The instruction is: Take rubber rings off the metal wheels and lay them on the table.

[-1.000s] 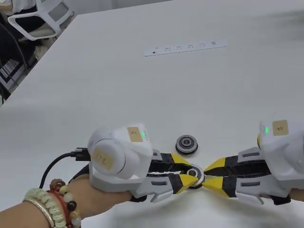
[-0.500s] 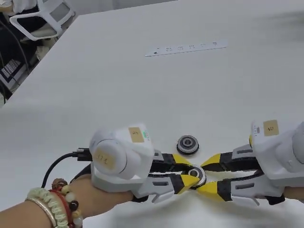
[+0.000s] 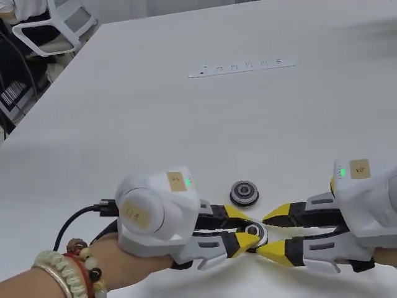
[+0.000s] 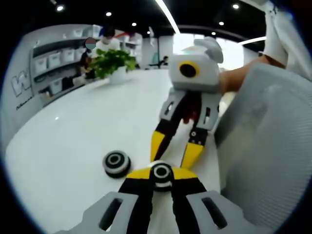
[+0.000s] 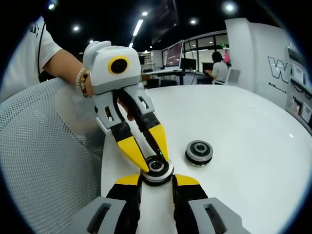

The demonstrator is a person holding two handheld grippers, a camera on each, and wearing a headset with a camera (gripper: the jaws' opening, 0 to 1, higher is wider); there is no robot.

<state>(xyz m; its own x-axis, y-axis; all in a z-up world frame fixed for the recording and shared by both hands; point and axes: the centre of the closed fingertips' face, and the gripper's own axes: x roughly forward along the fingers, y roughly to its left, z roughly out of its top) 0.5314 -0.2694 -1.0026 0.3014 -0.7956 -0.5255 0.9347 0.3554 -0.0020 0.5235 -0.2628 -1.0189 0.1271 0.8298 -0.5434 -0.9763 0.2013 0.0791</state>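
A small metal wheel (image 3: 253, 233) with a dark rubber ring lies on the white table (image 3: 186, 136) near its front edge. My left gripper (image 3: 247, 230) comes in from the left and is shut on this wheel (image 4: 161, 171). Facing it from the right, my right gripper (image 3: 263, 234) is open, its yellow tips straddling the same wheel (image 5: 156, 166) above and below. A second ringed wheel (image 3: 244, 192) rests flat just behind the first, also seen as the second wheel (image 4: 116, 162) and the second wheel (image 5: 199, 151).
A flush socket strip (image 3: 242, 64) sits in the table's far middle. An office chair (image 3: 56, 25) stands at the far left corner. A black cable (image 3: 77, 211) trails from the left gripper. A mesh chair back (image 5: 44, 161) is close behind the hands.
The right gripper's jaws have spread apart from the wheel and drawn back slightly. The left gripper keeps its hold on the wheel.
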